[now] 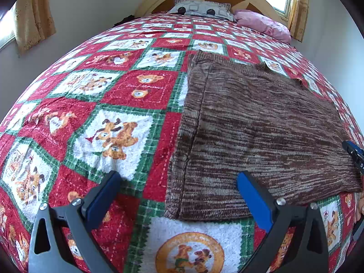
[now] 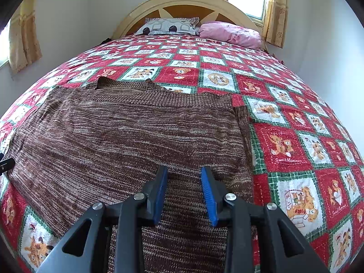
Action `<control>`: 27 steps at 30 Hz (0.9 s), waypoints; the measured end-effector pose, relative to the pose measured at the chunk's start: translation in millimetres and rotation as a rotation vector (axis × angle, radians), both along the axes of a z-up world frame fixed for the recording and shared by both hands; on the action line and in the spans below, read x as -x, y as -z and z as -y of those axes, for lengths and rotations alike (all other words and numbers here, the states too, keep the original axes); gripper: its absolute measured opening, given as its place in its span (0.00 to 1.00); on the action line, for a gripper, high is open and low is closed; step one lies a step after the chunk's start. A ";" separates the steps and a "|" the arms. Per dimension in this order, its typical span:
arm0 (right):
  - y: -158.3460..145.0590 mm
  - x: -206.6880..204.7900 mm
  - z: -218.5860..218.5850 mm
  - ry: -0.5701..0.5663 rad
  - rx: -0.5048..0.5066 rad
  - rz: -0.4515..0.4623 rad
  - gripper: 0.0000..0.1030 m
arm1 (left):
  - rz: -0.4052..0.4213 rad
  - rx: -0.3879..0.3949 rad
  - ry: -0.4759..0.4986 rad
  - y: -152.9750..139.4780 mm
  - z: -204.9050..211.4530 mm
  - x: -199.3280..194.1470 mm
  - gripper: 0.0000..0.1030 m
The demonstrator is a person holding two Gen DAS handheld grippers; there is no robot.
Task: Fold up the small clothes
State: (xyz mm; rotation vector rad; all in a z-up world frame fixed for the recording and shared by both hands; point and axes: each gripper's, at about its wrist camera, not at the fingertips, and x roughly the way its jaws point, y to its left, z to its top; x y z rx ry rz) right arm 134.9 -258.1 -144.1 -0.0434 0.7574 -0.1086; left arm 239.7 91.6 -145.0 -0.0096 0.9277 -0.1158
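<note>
Lying flat on the teddy-bear quilt (image 1: 127, 86): brown knit sweater (image 2: 127, 136), soft, limp, likely stretching. Gripping doubled edges advised. Left tongs (image 1: 179, 190) gaping wide, empty; right tongs (image 2: 184, 188) hovering narrowly parted above the near hem.

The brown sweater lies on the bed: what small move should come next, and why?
Probably lower the right gripper and close its fingers on the near hem of the brown knitted sweater. Its fingers stand apart just above the knit with nothing pinched. The left gripper is wide open at the other near corner, also holding nothing.
</note>
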 end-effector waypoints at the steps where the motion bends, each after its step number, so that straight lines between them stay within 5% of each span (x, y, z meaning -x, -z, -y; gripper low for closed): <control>1: -0.1 0.1 0.7 0.000 -0.006 0.000 0.32 | -0.001 0.000 0.000 0.0 0.1 0.0 1.00; 4: 0.1 0.7 0.9 -0.001 -0.017 0.002 0.32 | -0.014 0.020 -0.029 -4.4 -4.7 4.7 1.00; 7: 0.1 0.4 1.2 -0.001 -0.016 0.002 0.32 | 0.019 0.271 -0.140 -14.6 -33.2 33.4 1.00; 8: 0.2 0.4 1.3 -0.001 -0.016 0.001 0.32 | 0.031 0.411 -0.182 -14.0 -46.3 47.8 1.00; 10: 0.2 0.4 1.4 -0.001 -0.021 0.002 0.32 | 0.045 0.498 -0.226 -11.8 -53.9 61.6 1.00; 19: -0.1 0.2 6.6 -0.008 -0.057 0.006 0.33 | 0.044 0.341 -0.183 -9.2 -4.2 48.0 1.00; 21: -0.2 0.2 7.3 -0.008 -0.062 0.006 0.34 | 0.040 0.385 -0.188 -9.4 -6.5 38.4 1.00; 25: 0.0 0.1 7.9 -0.010 -0.075 0.007 0.34 | 0.023 0.443 -0.207 -8.3 -8.0 27.5 0.78; 27: 0.5 0.1 7.9 -0.011 -0.078 0.008 0.34 | 0.027 0.422 -0.201 -8.8 -5.0 25.9 0.50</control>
